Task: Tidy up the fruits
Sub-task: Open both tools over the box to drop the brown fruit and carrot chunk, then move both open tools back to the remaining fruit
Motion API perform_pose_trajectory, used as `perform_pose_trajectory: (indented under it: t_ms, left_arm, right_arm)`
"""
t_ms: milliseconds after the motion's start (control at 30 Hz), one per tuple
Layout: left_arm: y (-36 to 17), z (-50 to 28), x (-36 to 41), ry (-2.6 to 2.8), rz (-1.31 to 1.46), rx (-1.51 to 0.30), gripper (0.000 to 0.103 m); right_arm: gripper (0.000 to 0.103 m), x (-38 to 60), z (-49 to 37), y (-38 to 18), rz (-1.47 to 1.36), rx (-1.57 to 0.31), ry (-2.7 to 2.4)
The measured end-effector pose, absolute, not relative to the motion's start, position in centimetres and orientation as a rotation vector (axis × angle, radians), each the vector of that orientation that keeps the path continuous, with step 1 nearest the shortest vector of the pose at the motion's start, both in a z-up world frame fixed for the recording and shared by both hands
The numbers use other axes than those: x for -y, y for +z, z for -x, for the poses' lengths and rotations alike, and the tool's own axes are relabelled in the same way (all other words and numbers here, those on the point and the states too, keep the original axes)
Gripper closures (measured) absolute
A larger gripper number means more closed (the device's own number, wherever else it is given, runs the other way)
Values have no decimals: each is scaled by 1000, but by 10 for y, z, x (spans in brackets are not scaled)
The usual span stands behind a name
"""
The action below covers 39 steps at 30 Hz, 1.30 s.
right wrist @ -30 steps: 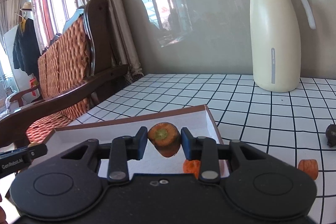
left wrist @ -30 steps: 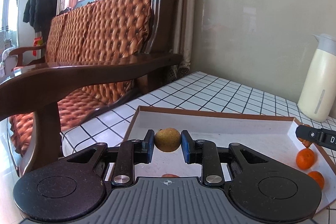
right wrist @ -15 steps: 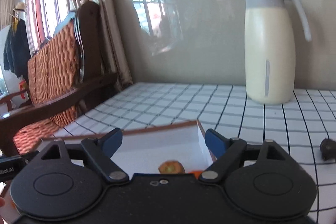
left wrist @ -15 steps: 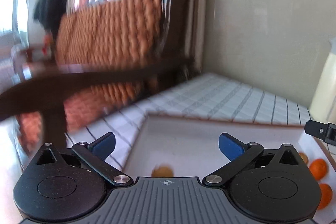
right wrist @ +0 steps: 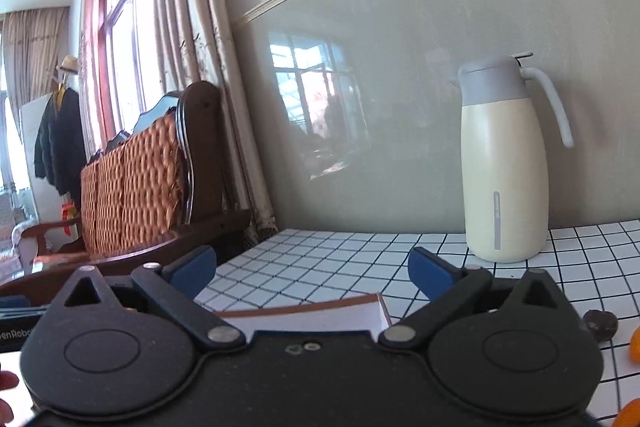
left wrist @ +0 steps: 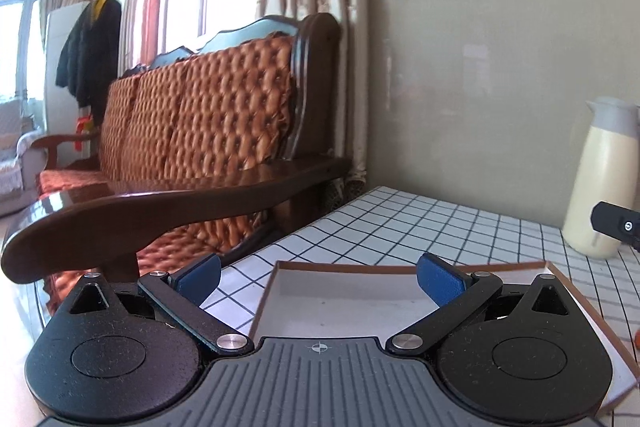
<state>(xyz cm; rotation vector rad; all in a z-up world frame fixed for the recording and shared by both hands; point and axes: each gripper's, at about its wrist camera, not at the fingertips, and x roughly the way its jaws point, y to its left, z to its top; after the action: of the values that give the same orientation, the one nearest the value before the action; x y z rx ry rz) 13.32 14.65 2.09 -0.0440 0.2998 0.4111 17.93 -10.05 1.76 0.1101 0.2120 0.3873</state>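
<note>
My left gripper (left wrist: pixel 320 281) is open and empty above the shallow white tray with a brown rim (left wrist: pixel 360 303) on the checked tablecloth. The fruit in the tray is hidden below my body. My right gripper (right wrist: pixel 314 271) is open and empty above the tray's right corner (right wrist: pixel 320 315). A small dark fruit (right wrist: pixel 600 323) lies on the cloth at the right. Bits of orange fruit (right wrist: pixel 635 345) show at the right edge. The tip of the right gripper (left wrist: pixel 618 225) shows at the right edge of the left wrist view.
A cream jug with a grey lid (right wrist: pixel 504 167) stands at the back of the table by the wall; it also shows in the left wrist view (left wrist: pixel 604 179). A wooden sofa with a brown armrest (left wrist: pixel 180 203) is close along the table's left side.
Both grippers opened and let go: the left dropped its brownish-green fruit and the right its carrot piece into the tray. Both then lifted, and the fruit passed out of view.
</note>
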Motion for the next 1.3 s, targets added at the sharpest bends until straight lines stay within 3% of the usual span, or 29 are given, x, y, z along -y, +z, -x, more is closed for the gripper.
perform_pose_trajectory:
  t_ms: [367, 733, 900, 1167, 1300]
  left_arm:
    - [25, -103, -116, 394, 25, -290, 0]
    - [22, -86, -37, 213, -46, -275, 0]
    - [15, -91, 7, 113, -88, -285, 0]
    - [6, -100, 59, 10, -138, -296, 0]
    - [3, -108, 76, -16, -147, -313, 0]
  right_arm:
    - [6, 135, -147, 16, -88, -301, 409]
    - [7, 211, -103, 7, -111, -321, 237]
    - [16, 246, -97, 2, -138, -348, 141]
    - [40, 269, -98, -13, -137, -406, 73]
    - [44, 273, -100, -17, -142, -424, 64]
